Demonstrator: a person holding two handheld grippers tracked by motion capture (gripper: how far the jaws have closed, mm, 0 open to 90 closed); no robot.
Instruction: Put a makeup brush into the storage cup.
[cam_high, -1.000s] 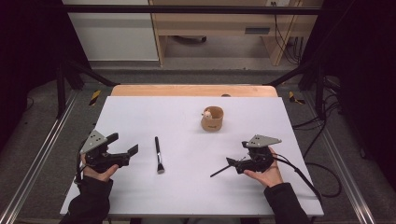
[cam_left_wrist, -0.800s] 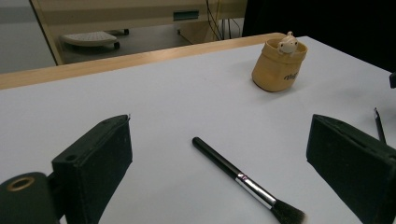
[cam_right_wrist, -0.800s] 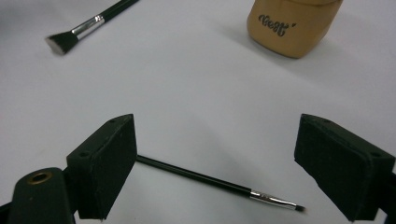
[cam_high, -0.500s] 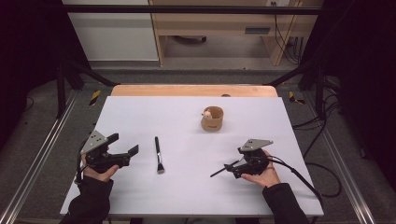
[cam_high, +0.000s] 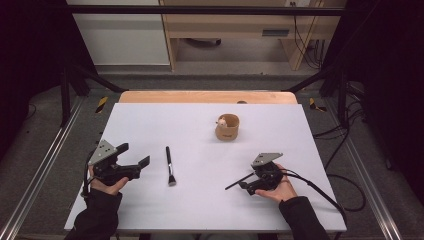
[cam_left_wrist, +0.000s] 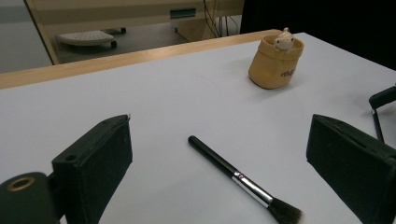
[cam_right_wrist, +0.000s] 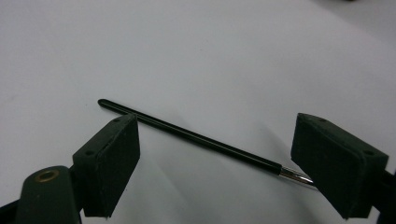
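Thin black brush (cam_right_wrist: 187, 135), slender-handled with a silver ferrule, lies flat on the white table (cam_high: 200, 210) near its front right corner, its handle tip pointing toward the front edge's middle. In the right gripper view the handle runs across the gap between the two black fingers (cam_right_wrist: 109, 163), and neither pad touches it; the ferrule end passes behind the farther pad. The right gripper (cam_high: 246, 184), held in the person's right hand (cam_high: 277, 190), sits low over this brush with its fingers spread wide; they have just been closing a little, with the handle between them but not pinched.

Toward the table's middle, a second, thicker brush (cam_high: 170, 166) lies flat with its dark bristles toward the front edge and its black handle pointing to the far edge. The left gripper (cam_high: 135, 167), in the person's left hand (cam_high: 102, 182), is near the front left corner, just beside that brush, fingers spread apart and holding nothing; the left gripper view shows the brush lying on the table between the two pads, apart from both.

Nearer the far edge, right of centre, stands a small tan pot (cam_high: 227, 129) with a pale little figure (cam_left_wrist: 283, 39) peeking over its rim.
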